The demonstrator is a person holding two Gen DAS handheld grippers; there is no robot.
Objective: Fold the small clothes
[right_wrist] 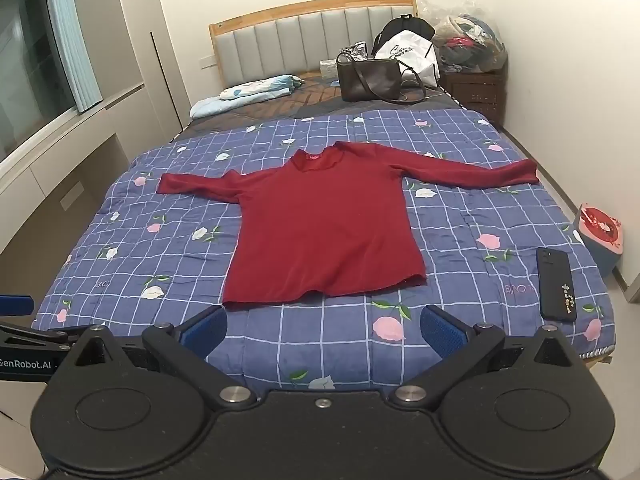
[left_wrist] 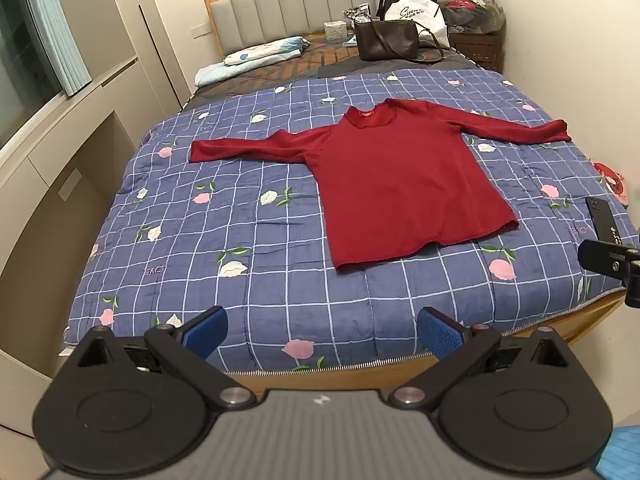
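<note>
Jaws wide on both grippers — red sweater [right_wrist: 324, 224] flat on quilt [right_wrist: 460, 240].

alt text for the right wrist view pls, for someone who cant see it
A red long-sleeved top lies flat, sleeves spread, on a bed's blue checked floral quilt. In the foreground the right tongs hang open and empty just short of its hem. A black phone lies near the quilt's right edge; a brown handbag stands by the headboard.

Home bedroom: double bed [right_wrist: 472, 216] w/ floral checked quilt, padded headboard [right_wrist: 288, 36] at far wall, pillow [right_wrist: 256, 88] far left, handbag [right_wrist: 368, 80] & nightstand [right_wrist: 476, 88] far right, curtained window [right_wrist: 36, 52] left.
</note>
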